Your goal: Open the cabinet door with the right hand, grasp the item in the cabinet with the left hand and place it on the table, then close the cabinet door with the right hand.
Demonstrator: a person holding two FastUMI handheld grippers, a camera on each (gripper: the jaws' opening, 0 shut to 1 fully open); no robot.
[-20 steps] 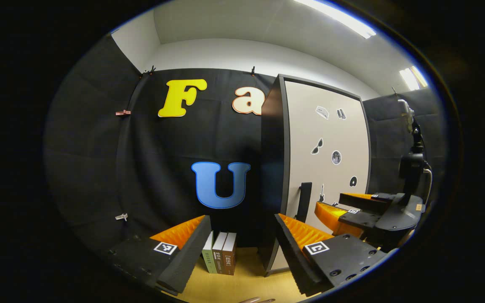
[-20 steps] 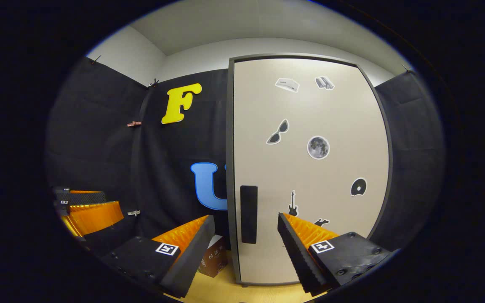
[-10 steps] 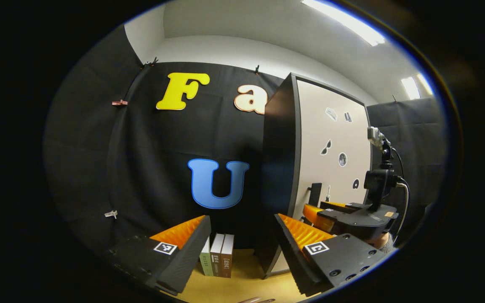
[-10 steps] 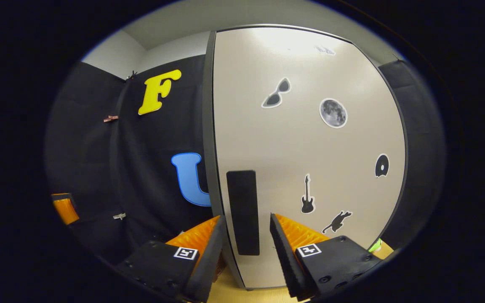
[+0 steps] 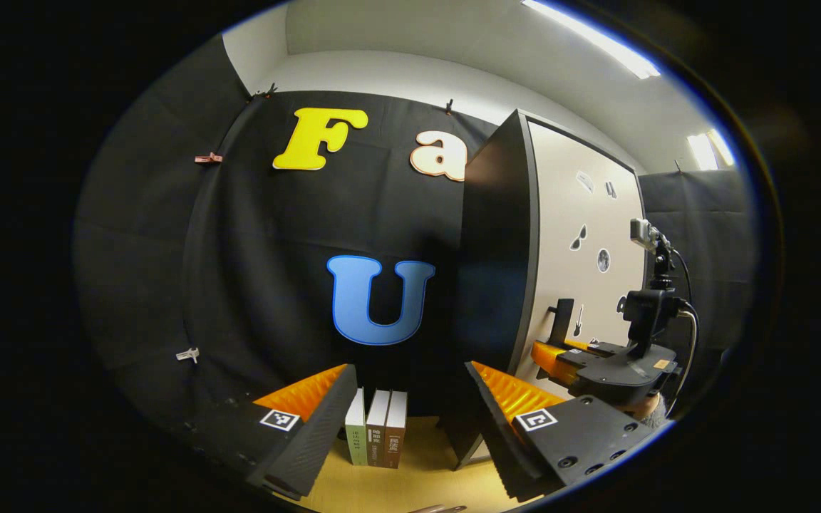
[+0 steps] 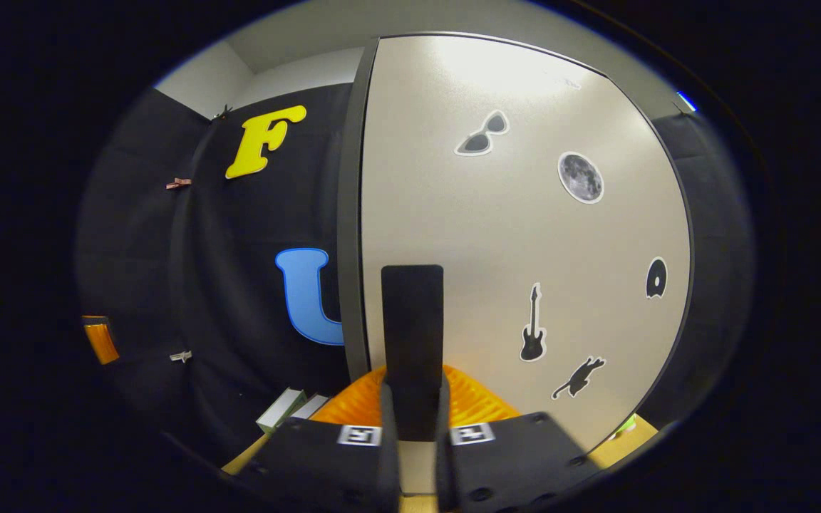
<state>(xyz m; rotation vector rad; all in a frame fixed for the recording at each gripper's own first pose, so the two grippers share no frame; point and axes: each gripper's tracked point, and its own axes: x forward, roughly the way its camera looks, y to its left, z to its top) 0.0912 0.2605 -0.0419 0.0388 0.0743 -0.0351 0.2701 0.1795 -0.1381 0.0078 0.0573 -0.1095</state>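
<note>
Your right gripper (image 6: 412, 417) clamps the door handle (image 6: 412, 335), ready to swing the cabinet door (image 6: 524, 235) open. Your left gripper (image 5: 407, 413), fingers apart, waits nearby; the item is hidden inside.

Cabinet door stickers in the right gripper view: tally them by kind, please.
Sunglasses: 1
Moon: 1
Disc: 1
Guitar: 1
Animal silhouette: 1
Total: 5
</note>
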